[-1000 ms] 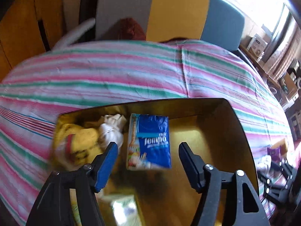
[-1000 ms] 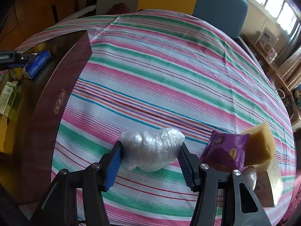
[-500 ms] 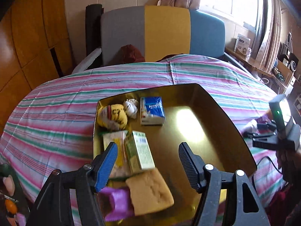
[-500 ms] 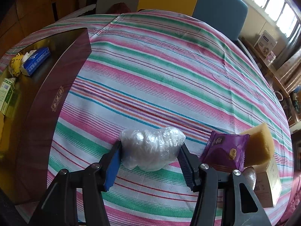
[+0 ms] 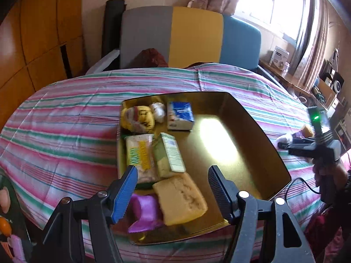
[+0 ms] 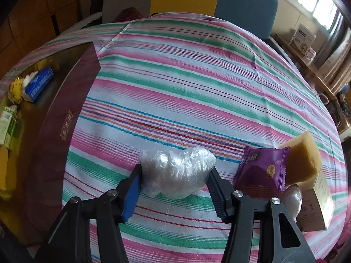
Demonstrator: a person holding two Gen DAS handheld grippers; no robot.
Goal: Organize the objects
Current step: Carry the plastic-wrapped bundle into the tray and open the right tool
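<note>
- The right gripper (image 6: 174, 176) is clamped on a clear plastic bundle (image 6: 177, 173), both pads pressing its sides just over the striped cloth (image 6: 197, 83) of the counter.
- Just right of that gripper lies a purple packet (image 6: 262, 167); a yellow sponge (image 6: 301, 159) leans against the packet's far side, atop a cardboard box (image 6: 316, 206).
- Another small clear-wrapped lump (image 6: 292, 199) sits between the right finger and the box.
- To the gripper's left stands the maroon wall of a tray (image 6: 54, 144), with a blue pack and other goods inside it.
- The left gripper (image 5: 173, 188) hangs with its jaws wide and nothing between the pads, above the near end of the tray (image 5: 258, 153).
- Below its fingers in the tray lie a sponge (image 5: 179, 198) and, left of it, a purple object (image 5: 144, 212).
- Farther ahead are a green carton (image 5: 170, 154) and a yellow-green packet (image 5: 139, 153) side by side.
- Beyond them, at the tray's far end, sit a yellow plush toy (image 5: 138, 119), a white wad (image 5: 158, 109) and a blue pack (image 5: 179, 118).
- The right half of the tray floor is bare.
- Far right of the left gripper, a hand (image 5: 324, 171) holds the other gripper over the cloth.
</note>
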